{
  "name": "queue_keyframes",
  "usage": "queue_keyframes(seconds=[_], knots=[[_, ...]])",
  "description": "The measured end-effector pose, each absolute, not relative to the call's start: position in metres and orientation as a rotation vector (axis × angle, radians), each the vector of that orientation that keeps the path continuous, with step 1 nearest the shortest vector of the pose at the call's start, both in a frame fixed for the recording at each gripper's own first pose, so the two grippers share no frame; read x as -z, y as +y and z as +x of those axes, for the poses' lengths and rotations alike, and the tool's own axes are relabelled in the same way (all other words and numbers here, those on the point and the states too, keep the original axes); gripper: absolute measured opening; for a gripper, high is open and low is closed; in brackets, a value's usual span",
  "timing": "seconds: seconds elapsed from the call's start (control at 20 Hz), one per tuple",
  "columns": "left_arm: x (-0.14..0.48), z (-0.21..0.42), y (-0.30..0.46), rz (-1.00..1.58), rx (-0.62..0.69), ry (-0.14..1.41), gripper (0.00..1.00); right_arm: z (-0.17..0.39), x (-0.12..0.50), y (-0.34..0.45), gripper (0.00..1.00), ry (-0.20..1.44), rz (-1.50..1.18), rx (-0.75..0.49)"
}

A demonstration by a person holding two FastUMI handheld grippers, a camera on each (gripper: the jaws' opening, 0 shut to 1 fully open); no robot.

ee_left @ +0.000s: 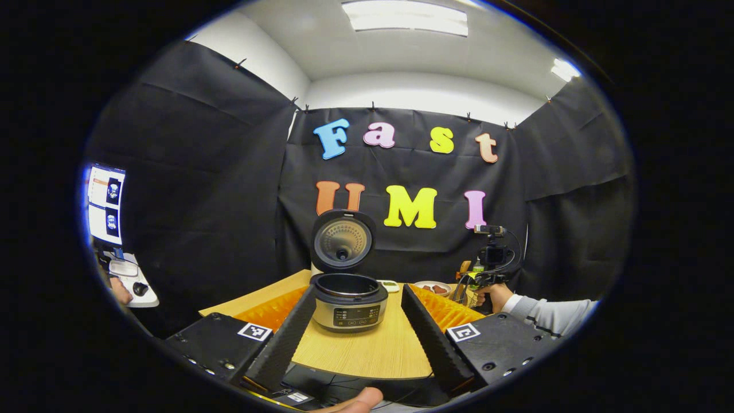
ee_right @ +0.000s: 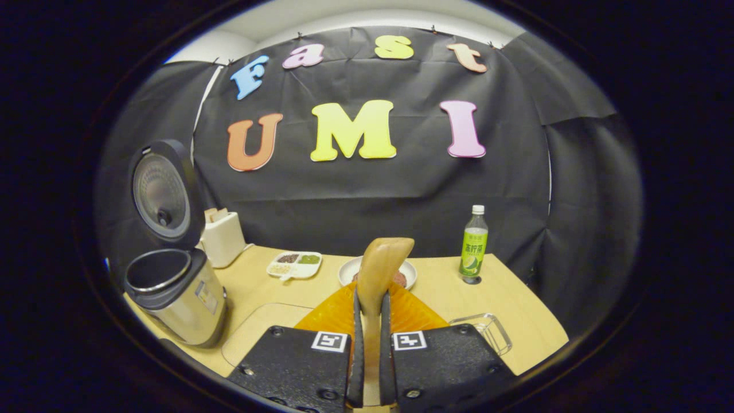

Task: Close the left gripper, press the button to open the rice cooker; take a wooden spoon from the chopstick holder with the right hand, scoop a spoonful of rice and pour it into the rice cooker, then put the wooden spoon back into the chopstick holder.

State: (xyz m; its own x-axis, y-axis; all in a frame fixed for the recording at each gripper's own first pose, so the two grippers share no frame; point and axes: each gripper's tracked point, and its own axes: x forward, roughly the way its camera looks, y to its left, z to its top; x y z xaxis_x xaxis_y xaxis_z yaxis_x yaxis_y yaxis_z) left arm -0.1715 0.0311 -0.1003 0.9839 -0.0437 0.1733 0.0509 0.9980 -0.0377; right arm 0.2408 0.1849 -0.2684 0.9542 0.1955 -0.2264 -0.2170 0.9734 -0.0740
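While the rice cooker (ee_left: 348,304) stands lid-up on the worktop (ee_right: 504,298):
Left tool (ee_left: 358,321): released, fingers spread.
Right tool (ee_right: 370,344): clenched on the wooden spoon (ee_right: 381,269), bowl upright before the rice plate (ee_right: 408,274).
Done: opening, spoon fetched.
Left: scoop, pour, return spoon.

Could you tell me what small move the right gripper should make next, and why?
Probably lower the wooden spoon, clamped in the right gripper, forward into the white bowl just beyond it to scoop. The rice cooker already stands open with its lid up, the spoon is upright and looks empty, and the left gripper hangs open, clear.
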Motion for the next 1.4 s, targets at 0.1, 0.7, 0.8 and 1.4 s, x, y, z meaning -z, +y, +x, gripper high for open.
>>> queue_keyframes(seconds=[0.1, 0.7, 0.8, 1.4], knots=[[0.1, -0.171, 0.03, -0.052, 0.051, -0.171, 0.94, 0.238, 0.274, 0.189, 0.16, 0.218, -0.112, -0.211], [0.102, -0.176, 0.037, -0.074, 0.087, -0.168, 0.94, 0.204, 0.299, 0.259, 0.16, 0.344, 0.011, -0.338], [0.102, -0.177, 0.038, -0.075, 0.09, -0.17, 0.94, 0.202, 0.301, 0.265, 0.16, 0.38, 0.092, -0.359], [0.118, -0.152, 0.056, -0.069, 0.018, -0.137, 0.94, 0.217, 0.312, 0.228, 0.16, 0.619, 0.75, -0.355]])
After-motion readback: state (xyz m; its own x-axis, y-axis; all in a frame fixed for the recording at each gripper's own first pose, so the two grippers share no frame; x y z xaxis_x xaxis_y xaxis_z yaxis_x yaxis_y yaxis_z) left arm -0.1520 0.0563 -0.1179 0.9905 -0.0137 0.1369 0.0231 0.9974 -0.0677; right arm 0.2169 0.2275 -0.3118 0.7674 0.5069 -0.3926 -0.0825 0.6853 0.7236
